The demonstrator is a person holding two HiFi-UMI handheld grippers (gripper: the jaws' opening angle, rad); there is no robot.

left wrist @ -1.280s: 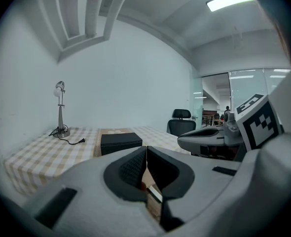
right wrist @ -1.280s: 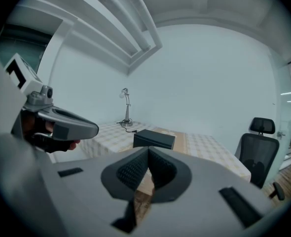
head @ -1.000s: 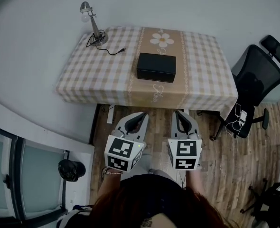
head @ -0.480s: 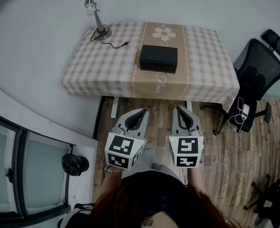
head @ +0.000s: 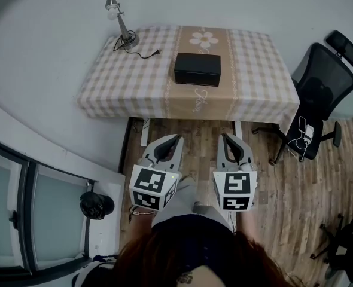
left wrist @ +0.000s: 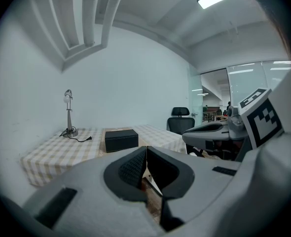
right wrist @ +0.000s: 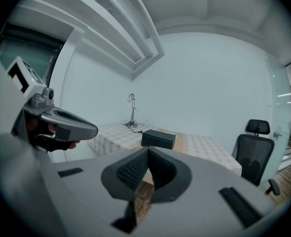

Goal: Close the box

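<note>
The left gripper (left wrist: pixel 145 149) is holding its jaws pressed together with nothing between them, and the right gripper (right wrist: pixel 148 151) is doing the same. Both are hovering side by side over the wood floor (head: pixel 194 154), just in front of the person, and are pointing toward the table (head: pixel 134 76) without reaching its near edge. The box (head: pixel 197 69) is sitting near the middle of the table on the tan strip of the checked cloth, its lid lying down flat, well apart from both grippers. A lamp (head: pixel 119 23) is standing at the far left corner, its cord trailing toward the box. A chair (head: pixel 320 94) is standing right of the table.
</note>
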